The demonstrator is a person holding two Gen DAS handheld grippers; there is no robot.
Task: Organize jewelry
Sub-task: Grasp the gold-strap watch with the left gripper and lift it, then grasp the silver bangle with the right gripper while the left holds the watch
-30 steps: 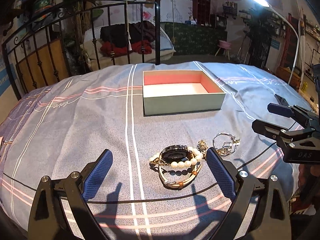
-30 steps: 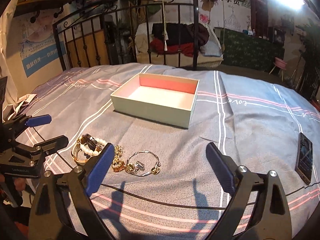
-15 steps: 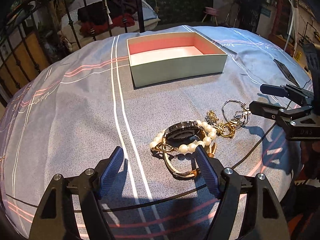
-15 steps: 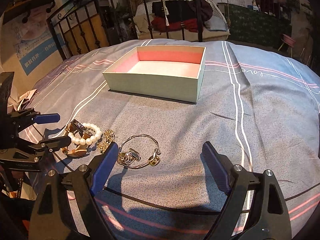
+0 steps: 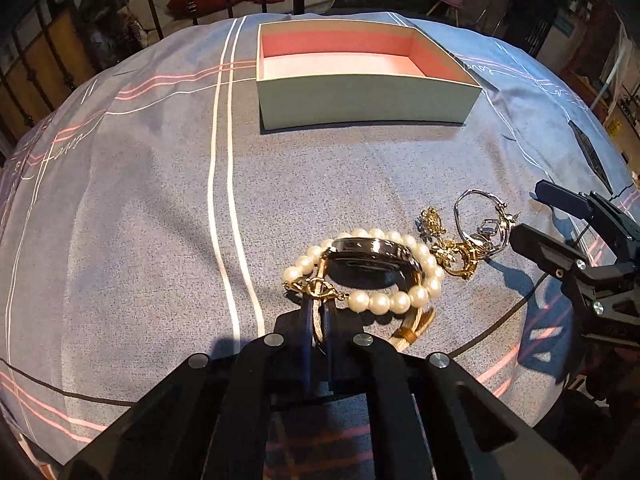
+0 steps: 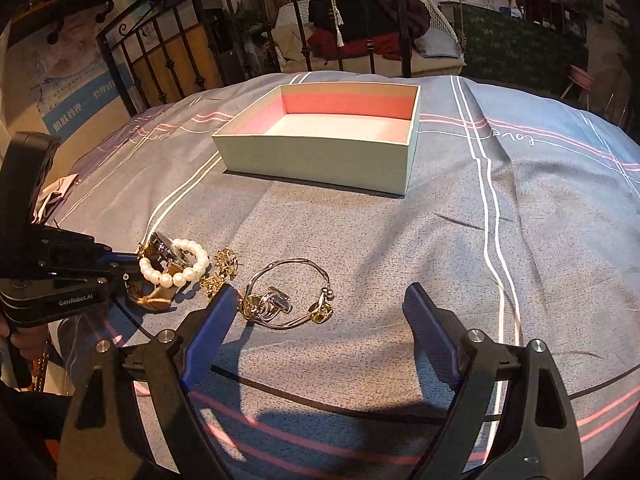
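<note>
On a grey-blue bedspread (image 5: 120,200) with white and pink stripes, seen from the left wrist camera, the left gripper (image 5: 318,312) has its blue pads pressed together on the tan strap of a dark round-faced watch (image 5: 370,266); a white pearl bracelet (image 5: 394,302) with a gold clasp loops around that watch, touching it; just to the right lie a small gold filigree piece (image 5: 456,254) and a thin silver bangle (image 5: 480,216); beyond them stands one pale green open cardboard box with a pink lining (image 5: 364,96), nothing inside it.

From the right wrist camera, the right gripper (image 6: 316,320) hovers with its pads wide apart, holding nothing; its left pad sits just beside the silver bangle (image 6: 292,276), which carries a gold ring cluster (image 6: 266,302).

Risk, as a judgement: the pearls may snag on the watch and drag along or drop when it lifts; the narrow pinch on the strap could slip.

Count: one watch, one pearl bracelet, one bangle, one box; the gold pieces are too tangled to count.
</note>
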